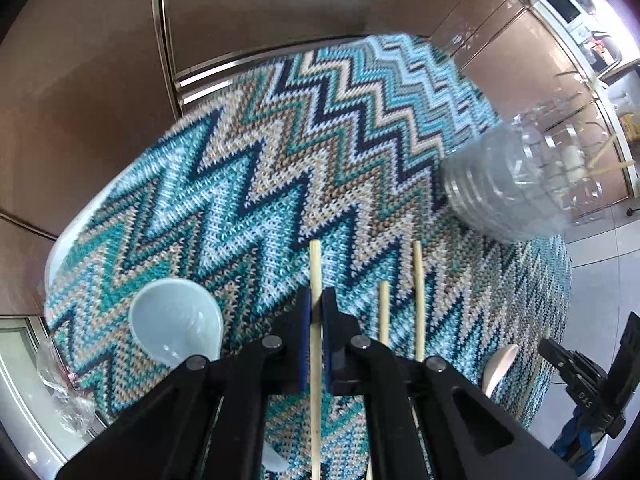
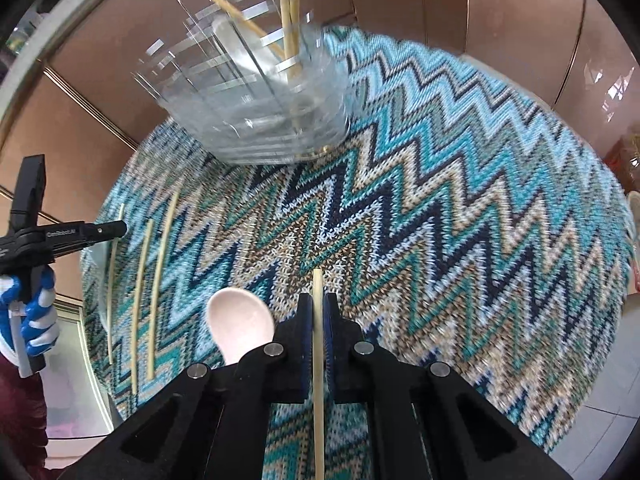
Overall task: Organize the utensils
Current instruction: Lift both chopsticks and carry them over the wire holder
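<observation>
My left gripper (image 1: 316, 300) is shut on a wooden chopstick (image 1: 315, 264) that points forward over the zigzag cloth. Two more chopsticks (image 1: 419, 296) lie just right of it, and a pale blue spoon (image 1: 176, 320) lies to its left. My right gripper (image 2: 319, 304) is shut on another chopstick (image 2: 318, 284). A pink spoon (image 2: 240, 320) lies just left of it. A clear plastic holder (image 2: 256, 92) with several chopsticks stands on the table's far side; it also shows in the left wrist view (image 1: 516, 180).
The round table wears a blue, teal and beige zigzag cloth (image 2: 440, 200). Three loose chopsticks (image 2: 158, 280) lie at its left side, by the left gripper's body (image 2: 36, 232). Brown cabinet panels (image 1: 260, 4) stand behind. A wooden spoon (image 1: 496, 368) lies at the table's right edge.
</observation>
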The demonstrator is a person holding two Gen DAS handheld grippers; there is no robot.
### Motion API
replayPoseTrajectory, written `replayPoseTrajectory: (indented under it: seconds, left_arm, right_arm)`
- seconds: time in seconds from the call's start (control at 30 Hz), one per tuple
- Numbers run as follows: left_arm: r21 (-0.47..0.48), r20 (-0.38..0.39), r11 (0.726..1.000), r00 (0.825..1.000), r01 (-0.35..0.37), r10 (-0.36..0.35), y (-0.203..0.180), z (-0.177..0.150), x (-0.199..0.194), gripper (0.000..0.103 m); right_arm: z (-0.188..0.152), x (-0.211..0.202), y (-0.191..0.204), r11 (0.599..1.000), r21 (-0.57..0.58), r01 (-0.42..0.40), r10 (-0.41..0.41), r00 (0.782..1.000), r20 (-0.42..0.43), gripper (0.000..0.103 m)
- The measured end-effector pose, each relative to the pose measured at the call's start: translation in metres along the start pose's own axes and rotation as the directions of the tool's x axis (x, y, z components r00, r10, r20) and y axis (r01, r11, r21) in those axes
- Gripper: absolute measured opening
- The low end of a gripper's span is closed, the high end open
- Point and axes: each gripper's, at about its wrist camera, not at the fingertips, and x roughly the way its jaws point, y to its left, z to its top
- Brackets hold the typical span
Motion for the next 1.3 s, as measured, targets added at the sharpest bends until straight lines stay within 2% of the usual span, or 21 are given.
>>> replayPoseTrajectory:
  seconds: [0.2, 0.3, 0.47, 0.57, 0.7, 0.77, 0.87, 1.0, 1.13, 1.17, 1.23, 1.3]
  left_arm:
    - [0.026, 0.113, 0.999, 0.993, 0.034, -0.037, -0.007, -0.009, -0.04, 0.004]
    - [0.042, 0.194, 0.997, 0.979, 0.059, -0.066, -0.013, -0.015, -0.068, 0.004]
    - [0.084, 0.324, 0.992, 0.939, 0.094, -0.116, -0.029, -0.018, -0.112, 0.004]
    - [0.112, 0.393, 0.988, 0.909, 0.105, -0.141, -0.043, -0.014, -0.135, 0.004]
    - [0.146, 0.457, 0.978, 0.867, 0.147, -0.199, -0.064, -0.001, -0.161, 0.004]
    - [0.169, 0.492, 0.97, 0.838, 0.174, -0.236, -0.077, 0.009, -0.175, 0.004]
    - [0.202, 0.541, 0.955, 0.788, 0.217, -0.294, -0.097, 0.025, -0.193, 0.005]
    - [0.239, 0.614, 0.939, 0.71, 0.249, -0.345, -0.122, 0.047, -0.209, 0.005]
    - [0.243, 0.687, 0.94, 0.641, 0.24, -0.342, -0.138, 0.067, -0.21, 0.004]
    - [0.237, 0.709, 0.944, 0.624, 0.228, -0.328, -0.14, 0.072, -0.207, 0.004]
    - [0.227, 0.746, 0.952, 0.591, 0.206, -0.306, -0.145, 0.081, -0.197, 0.005]
    - [0.213, 0.76, 0.956, 0.581, 0.203, -0.293, -0.147, 0.091, -0.186, 0.005]
  right_arm:
    - [-0.012, -0.046, 0.013, 1.0, -0.019, -0.02, 0.022, 0.992, 0.121, 0.006]
    - [-0.017, -0.071, 0.021, 0.999, -0.039, -0.034, 0.041, 0.979, 0.202, 0.006]
    - [-0.011, -0.104, 0.048, 0.994, -0.095, -0.044, 0.075, 0.937, 0.34, 0.006]
    - [-0.001, -0.126, 0.061, 0.99, -0.135, -0.04, 0.095, 0.9, 0.426, 0.006]
    - [0.023, -0.147, 0.08, 0.983, -0.181, -0.041, 0.133, 0.835, 0.533, 0.006]
    - [0.036, -0.153, 0.088, 0.98, -0.196, -0.041, 0.149, 0.803, 0.578, 0.006]
    - [0.058, -0.166, 0.096, 0.972, -0.224, -0.074, 0.205, 0.732, 0.65, 0.006]
    - [0.089, -0.173, 0.103, 0.958, -0.259, -0.122, 0.278, 0.614, 0.739, 0.006]
    - [0.111, -0.167, 0.106, 0.954, -0.272, -0.131, 0.299, 0.521, 0.799, 0.006]
    - [0.116, -0.163, 0.106, 0.954, -0.273, -0.123, 0.297, 0.504, 0.811, 0.006]
    - [0.122, -0.154, 0.105, 0.956, -0.27, -0.111, 0.29, 0.483, 0.826, 0.006]
    - [0.128, -0.141, 0.102, 0.96, -0.262, -0.099, 0.277, 0.472, 0.837, 0.006]
